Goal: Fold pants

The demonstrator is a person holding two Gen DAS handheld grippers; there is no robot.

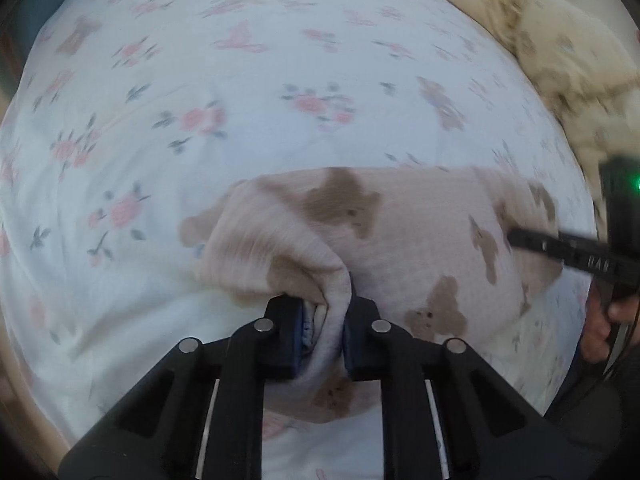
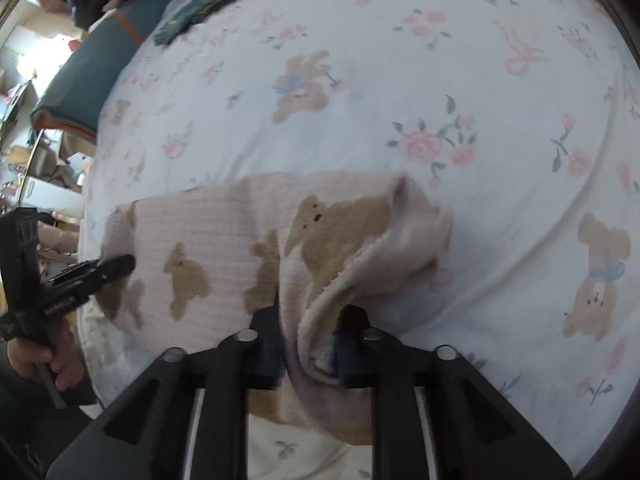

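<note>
The pants (image 1: 400,232), pale pink with brown bear shapes, lie in a wide band across the lower middle of both views on the flowered bedsheet (image 1: 240,80). Both tools are clamped on them: the left gripper (image 1: 322,336) pinches a bunched fold at the bottom centre of its view, and the right gripper (image 2: 310,344) bites a thick roll of several layers at the bottom centre of its own. Each view also catches the other tool at its edge, so the 2 grips sit at opposite ends of the cloth. What worries me is the bunching: each jaw pair seems to hold a crumpled wad, not a flat edge, so a lift could drag inner layers unevenly and leave a lumpy fold. The sheet itself might also get snagged underneath. A cream blanket (image 1: 560,48) crowds the upper right.
</note>
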